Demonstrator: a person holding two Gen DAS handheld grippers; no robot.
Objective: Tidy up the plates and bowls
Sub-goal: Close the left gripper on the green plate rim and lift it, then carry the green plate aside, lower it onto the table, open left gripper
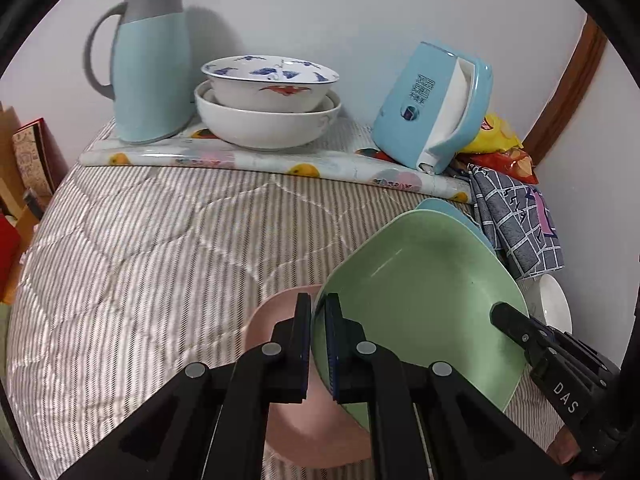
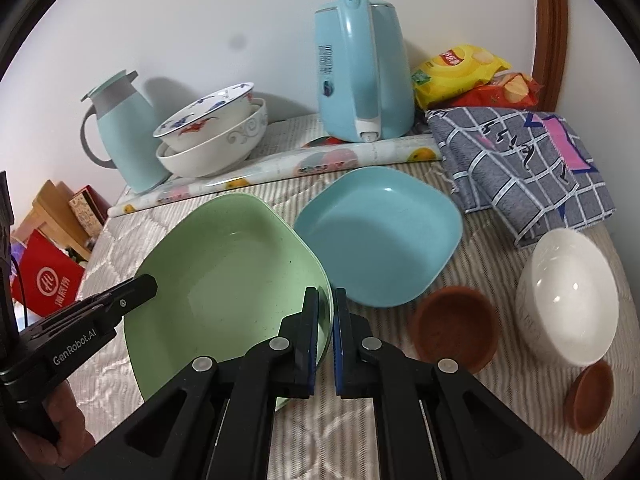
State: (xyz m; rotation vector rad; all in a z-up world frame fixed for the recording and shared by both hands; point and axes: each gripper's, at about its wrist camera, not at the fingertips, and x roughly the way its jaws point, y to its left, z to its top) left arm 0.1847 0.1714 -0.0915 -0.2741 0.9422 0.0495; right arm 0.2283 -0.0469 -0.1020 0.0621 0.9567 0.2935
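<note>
Currently my left gripper [image 1: 318, 344] and right gripper [image 2: 325, 340] each clamp an opposite rim of the green plate [image 2: 224, 280], so the load is shared and the plate stays level. It hangs tilted above the striped quilt [image 1: 140, 240], over the pink plate [image 1: 264, 320] and beside the blue plate [image 2: 380, 236]. I judge stacking comes next, probably onto either plate.
</note>
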